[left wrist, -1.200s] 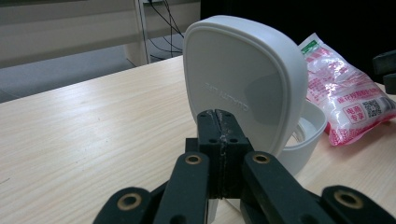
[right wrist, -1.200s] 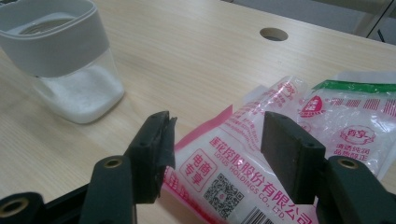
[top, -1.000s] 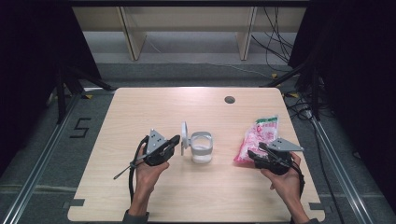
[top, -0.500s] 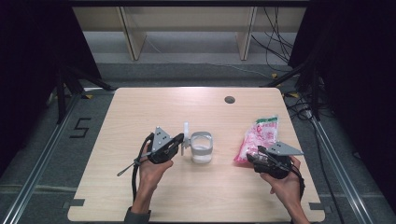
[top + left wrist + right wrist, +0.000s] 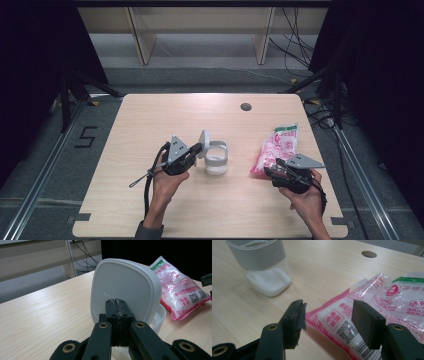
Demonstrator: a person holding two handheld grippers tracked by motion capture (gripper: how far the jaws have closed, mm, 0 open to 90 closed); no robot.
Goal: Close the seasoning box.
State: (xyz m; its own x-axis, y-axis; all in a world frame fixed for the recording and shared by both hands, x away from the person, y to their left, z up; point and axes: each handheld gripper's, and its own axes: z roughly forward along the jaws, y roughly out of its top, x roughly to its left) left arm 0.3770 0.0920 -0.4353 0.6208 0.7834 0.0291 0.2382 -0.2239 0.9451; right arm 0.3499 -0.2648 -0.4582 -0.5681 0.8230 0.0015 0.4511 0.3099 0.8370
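From here the left gripper (image 5: pixel 117 315) has its black jaws pinched together right against a rounded-square white plastic lid (image 5: pixel 125 287), standing nearly upright over the white container rim (image 5: pixel 160 315). A pink-and-clear printed plastic bag (image 5: pixel 180 287) lies just beyond on the light wooden table (image 5: pixel 45 317).

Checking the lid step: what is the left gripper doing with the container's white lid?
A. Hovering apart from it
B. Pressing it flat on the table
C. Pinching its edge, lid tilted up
C: the left gripper has its fingers closed on the lower edge of the lid, standing raised over the container.
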